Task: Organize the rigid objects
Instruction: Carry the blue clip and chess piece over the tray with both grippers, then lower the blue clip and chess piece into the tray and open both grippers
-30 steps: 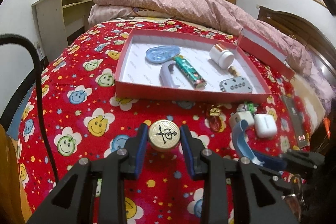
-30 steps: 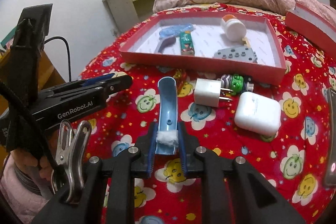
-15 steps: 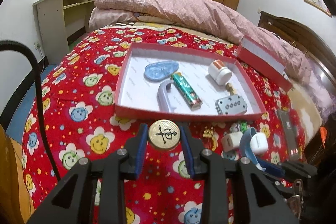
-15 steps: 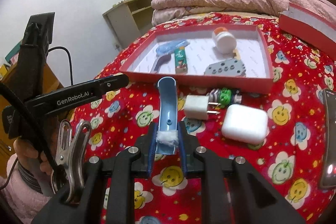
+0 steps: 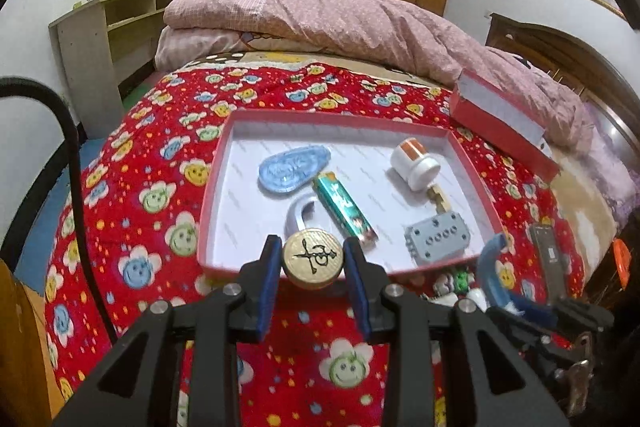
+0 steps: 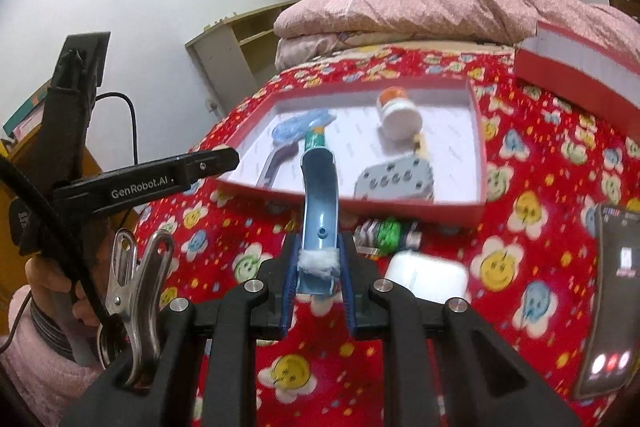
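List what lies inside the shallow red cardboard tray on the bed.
Inside the red tray: blue oval case, green lighter, white jar, grey holed block, silvery shackle. The held gold disc covers its lower end.

A gold token (image 5: 313, 259) marked in black is clamped between blue pads (image 5: 269, 281). Beyond the fingers, a red-walled, white-floored tray (image 5: 248, 211) is seen on a red bedspread (image 5: 152, 211) patterned with smiling flowers. A blue curved piece (image 6: 320, 203) is gripped between blue pads (image 6: 291, 291).
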The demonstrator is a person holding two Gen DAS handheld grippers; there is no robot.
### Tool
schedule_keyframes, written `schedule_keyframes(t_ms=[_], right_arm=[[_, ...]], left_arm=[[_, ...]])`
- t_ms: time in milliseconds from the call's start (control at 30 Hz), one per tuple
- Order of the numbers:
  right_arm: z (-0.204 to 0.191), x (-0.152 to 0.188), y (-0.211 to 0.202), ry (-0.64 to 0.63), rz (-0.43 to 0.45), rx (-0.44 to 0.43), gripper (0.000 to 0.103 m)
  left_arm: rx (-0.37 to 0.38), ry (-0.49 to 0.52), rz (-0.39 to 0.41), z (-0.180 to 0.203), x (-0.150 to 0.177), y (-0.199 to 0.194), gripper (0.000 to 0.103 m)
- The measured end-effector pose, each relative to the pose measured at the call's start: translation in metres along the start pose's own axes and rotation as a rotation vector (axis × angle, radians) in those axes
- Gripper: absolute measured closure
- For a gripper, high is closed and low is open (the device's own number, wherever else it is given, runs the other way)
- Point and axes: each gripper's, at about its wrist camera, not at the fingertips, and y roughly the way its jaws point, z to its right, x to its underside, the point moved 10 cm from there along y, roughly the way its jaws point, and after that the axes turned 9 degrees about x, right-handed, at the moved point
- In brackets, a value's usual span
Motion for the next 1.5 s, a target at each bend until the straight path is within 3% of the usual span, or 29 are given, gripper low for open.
schedule_keyframes(t_ms=[600, 933, 1500], right_arm=[[0.046, -0.048, 0.034, 0.043, 0.031, 0.107, 0.083], [0.068, -0.050, 0.058, 0.051, 0.023, 0.186, 0.083], [0.077, -0.045, 0.074, 0.059, 0.014, 0.190, 0.080]], left_arm=[[-0.039, -0.015, -0.020, -0.024, -0.018, 0.045, 0.070], [-0.099, 0.016, -0.011, -0.033, -0.019, 0.065, 0.070], [-0.112, 0.046, 0.048, -0.031, -0.028, 0.073, 0.069]])
